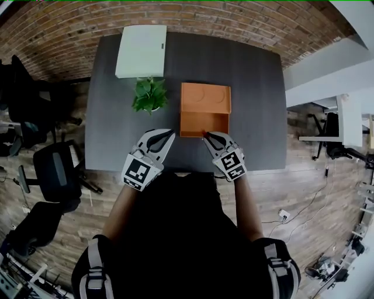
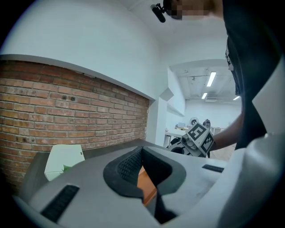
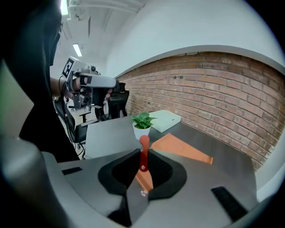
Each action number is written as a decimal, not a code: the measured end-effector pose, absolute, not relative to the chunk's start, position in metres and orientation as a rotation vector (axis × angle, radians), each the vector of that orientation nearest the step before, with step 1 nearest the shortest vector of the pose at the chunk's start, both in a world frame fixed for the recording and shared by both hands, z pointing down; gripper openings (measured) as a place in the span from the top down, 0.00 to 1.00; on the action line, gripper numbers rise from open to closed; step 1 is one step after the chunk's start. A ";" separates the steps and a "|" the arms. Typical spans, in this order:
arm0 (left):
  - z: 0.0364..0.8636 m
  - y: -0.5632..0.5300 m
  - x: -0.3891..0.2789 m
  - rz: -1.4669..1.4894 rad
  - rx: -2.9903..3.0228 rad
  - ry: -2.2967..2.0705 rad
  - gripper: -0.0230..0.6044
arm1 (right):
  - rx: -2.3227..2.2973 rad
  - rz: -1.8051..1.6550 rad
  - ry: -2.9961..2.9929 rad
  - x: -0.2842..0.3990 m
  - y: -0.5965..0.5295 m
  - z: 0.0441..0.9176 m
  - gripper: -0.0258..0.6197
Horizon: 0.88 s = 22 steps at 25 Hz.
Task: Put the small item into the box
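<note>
The table (image 1: 257,105) is dark grey, flat and not shiny. On the table, the orange box (image 1: 204,98) looks like dull, smooth cardboard. The white box (image 1: 140,51) on the table looks smooth too, and so does the white pot (image 3: 141,130). Behind the table, the brick wall (image 1: 204,17) is rough. Under the table, the floor (image 1: 304,193) is wood. The right gripper (image 1: 205,135) is dull grey plastic with bumpy black pads (image 3: 162,169). The red small item (image 3: 143,153) is shiny.

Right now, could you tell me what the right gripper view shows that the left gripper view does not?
Only the right gripper view: a small red item pinched in the jaws of the right gripper. Only the left gripper view: the jaws of the left gripper, closed on nothing. Both: the orange box, the white box, the dark table and the brick wall.
</note>
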<state>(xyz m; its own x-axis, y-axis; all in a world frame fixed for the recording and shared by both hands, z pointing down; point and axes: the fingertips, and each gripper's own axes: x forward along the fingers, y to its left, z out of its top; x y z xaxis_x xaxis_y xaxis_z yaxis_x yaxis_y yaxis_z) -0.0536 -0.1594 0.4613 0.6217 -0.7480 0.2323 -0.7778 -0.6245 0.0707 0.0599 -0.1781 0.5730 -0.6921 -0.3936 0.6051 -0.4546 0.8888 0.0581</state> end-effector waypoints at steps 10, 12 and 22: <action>0.467 -0.160 -0.054 0.280 2.603 -1.360 0.93 | 0.481 0.091 -2.380 0.060 -0.200 0.603 0.86; 0.468 -0.161 -0.054 0.285 2.590 -1.371 0.93 | 0.456 0.084 -2.363 0.060 -0.204 0.612 0.86; 0.480 -0.159 -0.058 0.329 2.528 -1.420 0.93 | 0.377 0.048 -2.268 0.054 -0.213 0.660 0.86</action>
